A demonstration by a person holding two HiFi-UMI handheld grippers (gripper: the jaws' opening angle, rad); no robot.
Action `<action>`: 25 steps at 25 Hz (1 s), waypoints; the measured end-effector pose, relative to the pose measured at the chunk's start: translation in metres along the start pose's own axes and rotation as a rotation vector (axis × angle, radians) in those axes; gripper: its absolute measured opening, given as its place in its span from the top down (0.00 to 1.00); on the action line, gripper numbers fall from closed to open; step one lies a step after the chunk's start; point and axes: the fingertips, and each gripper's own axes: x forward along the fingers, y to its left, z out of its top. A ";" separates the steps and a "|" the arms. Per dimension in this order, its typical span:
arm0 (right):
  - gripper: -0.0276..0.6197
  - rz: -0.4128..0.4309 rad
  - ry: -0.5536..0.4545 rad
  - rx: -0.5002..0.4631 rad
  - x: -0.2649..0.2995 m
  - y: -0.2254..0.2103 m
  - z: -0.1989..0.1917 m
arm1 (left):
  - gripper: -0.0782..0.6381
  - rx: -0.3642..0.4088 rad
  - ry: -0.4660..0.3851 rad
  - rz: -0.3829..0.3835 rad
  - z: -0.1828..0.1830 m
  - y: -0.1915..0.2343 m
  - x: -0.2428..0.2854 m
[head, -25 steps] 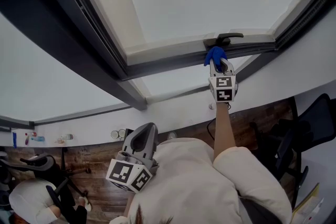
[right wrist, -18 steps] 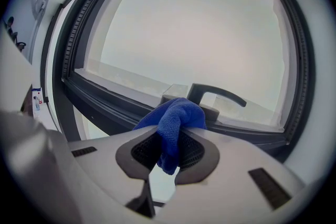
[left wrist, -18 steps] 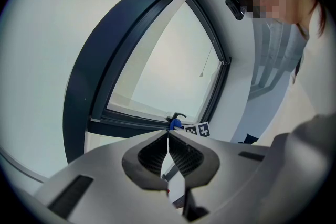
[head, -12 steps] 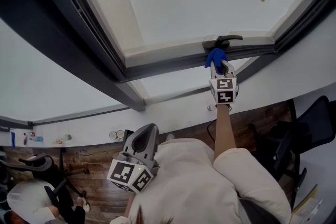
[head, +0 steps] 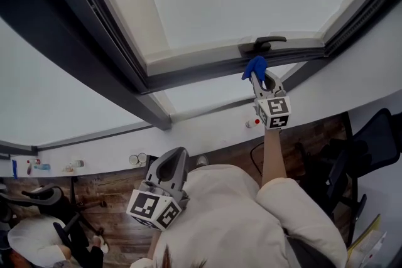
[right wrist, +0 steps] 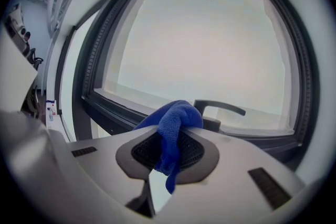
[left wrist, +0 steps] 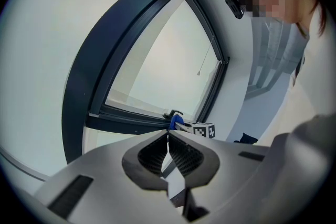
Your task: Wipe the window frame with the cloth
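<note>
The right gripper (right wrist: 169,139) has its jaws pinching a blue cloth (right wrist: 176,117), which bulges above them and trails in a tail below; in the head view the cloth (head: 254,66) lies at the lower edge of the dark window frame (head: 201,75), just under the handle (head: 262,42), though contact with the rail cannot be made out; the left gripper (left wrist: 168,138), jaws pressed together on nothing, hangs low beside the person's light shirt (head: 226,216), well apart from the frame.
</note>
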 end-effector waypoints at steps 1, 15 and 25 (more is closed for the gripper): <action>0.87 0.009 -0.014 0.005 -0.009 0.005 0.004 | 0.88 0.003 -0.005 -0.005 0.001 0.001 -0.002; 0.87 -0.078 -0.068 0.047 -0.187 0.061 0.056 | 0.88 0.119 -0.065 -0.039 0.045 0.021 -0.052; 0.87 -0.135 0.078 -0.052 -0.241 0.091 0.045 | 0.88 0.092 0.016 -0.041 0.015 0.030 -0.074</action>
